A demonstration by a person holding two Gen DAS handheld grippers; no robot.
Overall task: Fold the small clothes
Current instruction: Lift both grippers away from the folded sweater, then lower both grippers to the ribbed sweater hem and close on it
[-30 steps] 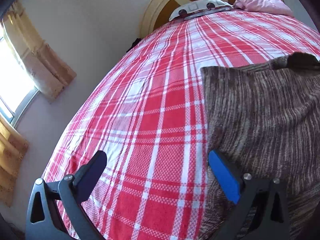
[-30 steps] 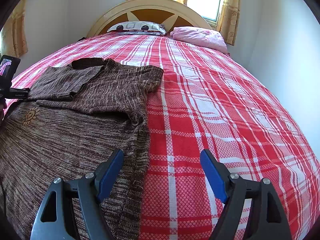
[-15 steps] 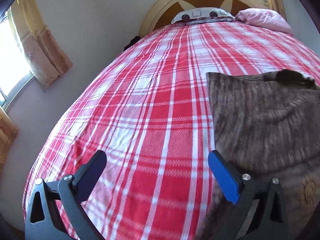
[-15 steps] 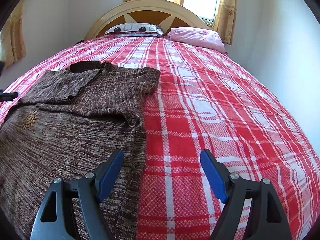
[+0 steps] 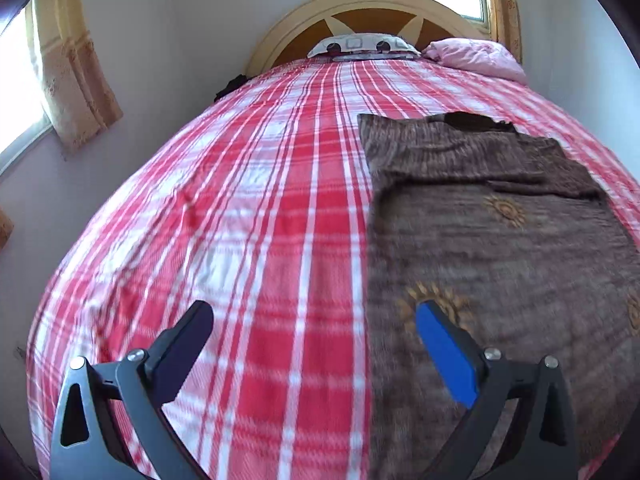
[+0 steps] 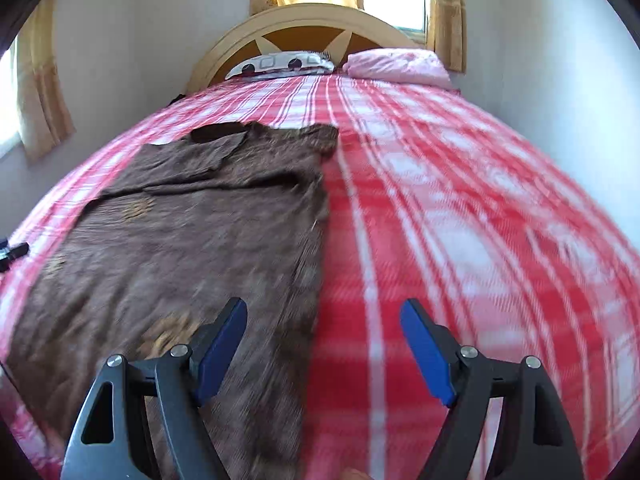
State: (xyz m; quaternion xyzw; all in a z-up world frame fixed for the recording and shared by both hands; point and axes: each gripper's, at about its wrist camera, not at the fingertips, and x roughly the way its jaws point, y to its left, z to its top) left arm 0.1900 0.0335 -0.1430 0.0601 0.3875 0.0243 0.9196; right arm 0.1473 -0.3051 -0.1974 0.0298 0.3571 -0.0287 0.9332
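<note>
A brown knit shirt (image 5: 500, 248) with gold sun prints lies flat on the red plaid bed, both sleeves folded in over its chest. It also shows in the right wrist view (image 6: 192, 240). My left gripper (image 5: 314, 336) is open and empty, above the shirt's left edge near the hem. My right gripper (image 6: 322, 340) is open and empty, above the shirt's right edge near the hem. Neither touches the cloth.
The red plaid bedspread (image 5: 248, 208) covers the whole bed. A patterned pillow (image 6: 280, 64) and a pink pillow (image 6: 396, 66) lie at the curved wooden headboard (image 6: 304, 28). Walls stand close on both sides, with curtained windows (image 5: 68, 80).
Both grippers have pulled back and up from the shirt toward the foot of the bed, so more of the shirt and the bed shows. Both stayed open.
</note>
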